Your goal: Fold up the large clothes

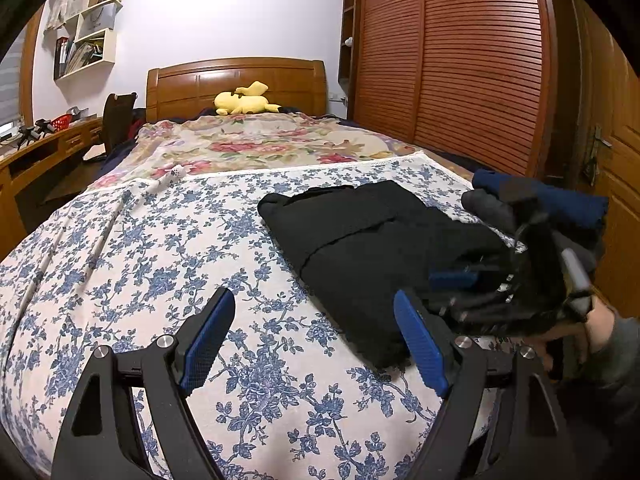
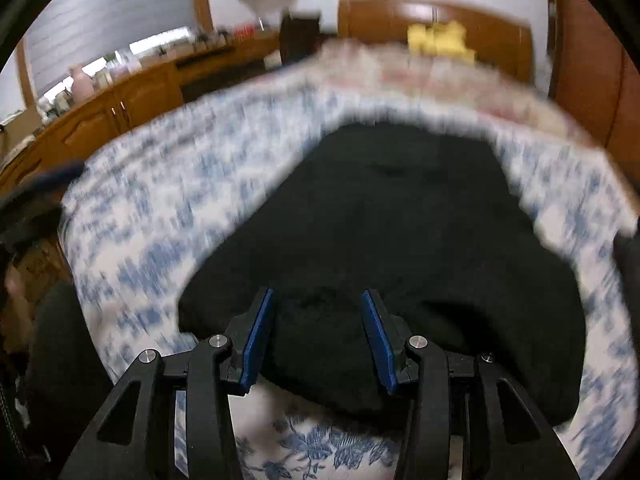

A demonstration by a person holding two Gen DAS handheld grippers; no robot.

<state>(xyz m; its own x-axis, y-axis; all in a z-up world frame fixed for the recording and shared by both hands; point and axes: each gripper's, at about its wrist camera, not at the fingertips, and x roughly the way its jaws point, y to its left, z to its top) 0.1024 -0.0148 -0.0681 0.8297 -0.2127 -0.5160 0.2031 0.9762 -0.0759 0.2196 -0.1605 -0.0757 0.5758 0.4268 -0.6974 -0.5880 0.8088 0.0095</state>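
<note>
A black garment (image 1: pixel 372 248) lies folded into a rough rectangle on the blue-flowered bed sheet (image 1: pixel 160 264), right of middle. My left gripper (image 1: pixel 316 316) is open and empty, hovering over the sheet just left of the garment's near corner. My right gripper (image 2: pixel 318 304) is open, its jaws set around the garment's (image 2: pixel 380 220) near edge without closing on it. The right wrist view is blurred by motion. In the left wrist view the right gripper (image 1: pixel 472 276) shows at the garment's right edge, held by a hand.
A folded dark blue and grey pile (image 1: pixel 540 200) sits at the bed's right edge. A yellow plush toy (image 1: pixel 244 100) lies by the wooden headboard. A slatted wardrobe (image 1: pixel 452 68) stands on the right, a wooden desk (image 1: pixel 44 152) and a chair on the left.
</note>
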